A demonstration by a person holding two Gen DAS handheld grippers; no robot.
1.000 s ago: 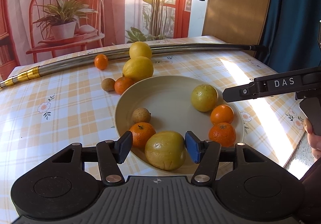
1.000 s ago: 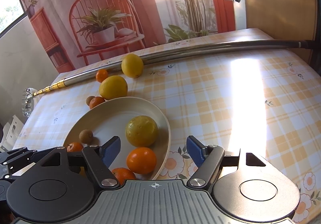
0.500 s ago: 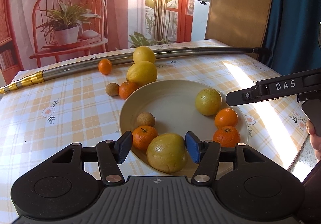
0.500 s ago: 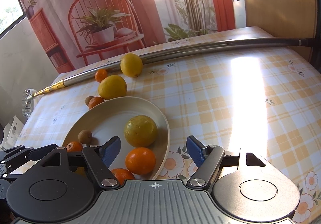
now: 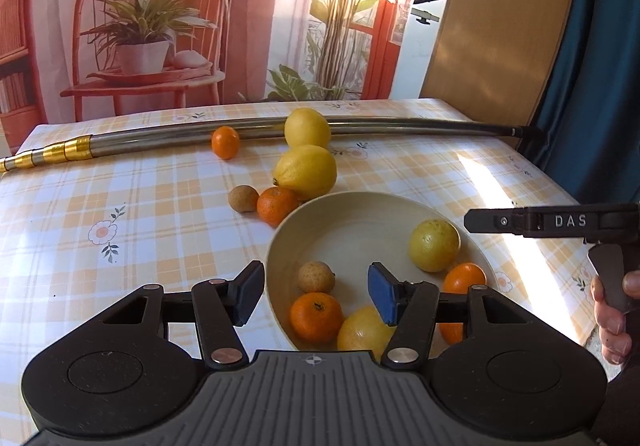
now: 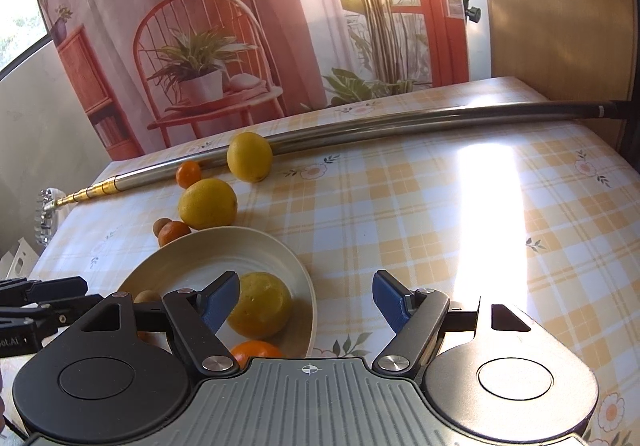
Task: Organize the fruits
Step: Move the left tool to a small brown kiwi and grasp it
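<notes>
A cream bowl (image 5: 360,222) (image 6: 208,254) on the checked tablecloth holds several fruits: a yellow citrus (image 5: 434,245) (image 6: 262,304), oranges (image 5: 316,317), a small brown fruit (image 5: 316,277) and a yellow-green fruit (image 5: 362,334). My left gripper (image 5: 316,292) hovers open over the bowl's near left rim, nothing between its fingers. On the cloth behind the bowl lie two lemons (image 5: 306,171) (image 5: 307,127), a tangerine (image 5: 277,205), a brown fruit (image 5: 243,198) and a small orange (image 5: 225,142). My right gripper (image 6: 306,300) is open above the bowl's right rim.
A long metal pole (image 5: 160,134) (image 6: 400,122) with gold bands lies across the back of the table. A printed backdrop stands behind. The right gripper's side (image 5: 560,222) and a person's hand (image 5: 612,310) show at the right. Sunlit bare cloth (image 6: 480,206) spreads right.
My left gripper has pulled back and shifted left, away from the yellow-green fruit it was straddling. The right gripper has tilted up a little; both stay open.
</notes>
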